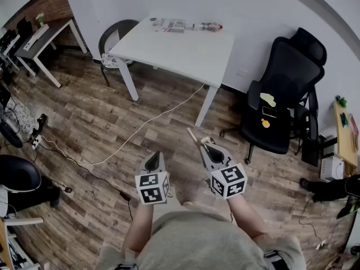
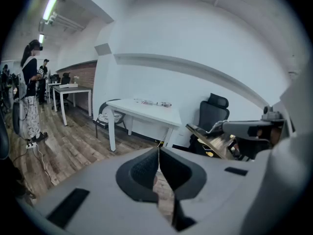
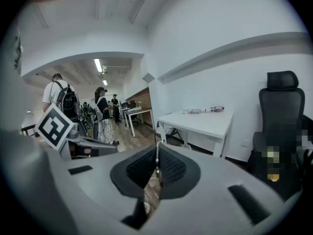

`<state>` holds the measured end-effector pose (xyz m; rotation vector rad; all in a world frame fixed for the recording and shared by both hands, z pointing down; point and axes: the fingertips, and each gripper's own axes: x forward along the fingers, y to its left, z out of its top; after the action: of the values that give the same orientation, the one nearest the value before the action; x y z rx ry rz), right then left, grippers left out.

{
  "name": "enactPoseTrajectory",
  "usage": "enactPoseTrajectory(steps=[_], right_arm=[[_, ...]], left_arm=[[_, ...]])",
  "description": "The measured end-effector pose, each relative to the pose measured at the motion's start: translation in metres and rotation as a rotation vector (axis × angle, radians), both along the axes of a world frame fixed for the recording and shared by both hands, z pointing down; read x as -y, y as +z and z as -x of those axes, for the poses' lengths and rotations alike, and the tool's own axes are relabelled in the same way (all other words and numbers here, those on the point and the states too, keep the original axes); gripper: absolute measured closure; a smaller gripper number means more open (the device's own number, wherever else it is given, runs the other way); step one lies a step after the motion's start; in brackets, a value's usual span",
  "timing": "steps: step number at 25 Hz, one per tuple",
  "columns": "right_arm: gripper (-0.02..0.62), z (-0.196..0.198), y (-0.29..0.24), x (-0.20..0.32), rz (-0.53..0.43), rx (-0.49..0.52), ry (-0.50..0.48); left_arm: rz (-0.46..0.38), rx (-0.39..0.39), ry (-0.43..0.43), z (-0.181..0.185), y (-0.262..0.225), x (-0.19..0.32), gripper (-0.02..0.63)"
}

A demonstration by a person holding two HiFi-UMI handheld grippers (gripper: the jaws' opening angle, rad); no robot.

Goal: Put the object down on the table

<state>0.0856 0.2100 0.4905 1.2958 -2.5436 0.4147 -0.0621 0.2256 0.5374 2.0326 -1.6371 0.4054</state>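
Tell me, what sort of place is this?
Probably an office or shared workroom: there is a white table, a black office chair beside it on wood-look flooring, and another desk farther off.

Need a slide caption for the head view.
Standing short of the white table, right gripper pinching a thin stick, left gripper shut, empty.

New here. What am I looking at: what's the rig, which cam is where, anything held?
No robot: a person holds a two-jaw gripper in each hand. The head view looks down from a camera on their head at the left gripper, the right gripper, a wood floor and a white table ahead, with papers near its far edge. The other two views ride on the grippers. Left jaws are shut on nothing. Right jaws are shut on a thin flat strip; what it is I can't tell.
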Motion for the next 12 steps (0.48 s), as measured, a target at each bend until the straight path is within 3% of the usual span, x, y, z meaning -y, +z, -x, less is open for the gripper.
enactPoseTrajectory(steps=[4, 12], right_arm=[[0.588, -0.031, -0.012, -0.050, -0.004, 0.022, 0.025], [0.586, -0.047, -0.029, -0.098, -0.050, 0.066, 0.025]], left_arm=[[-0.018, 0.031, 0.066, -0.042, -0.015, -0.057, 0.597], [-0.035, 0.087, 0.008, -0.036, -0.031, -0.098, 0.597]])
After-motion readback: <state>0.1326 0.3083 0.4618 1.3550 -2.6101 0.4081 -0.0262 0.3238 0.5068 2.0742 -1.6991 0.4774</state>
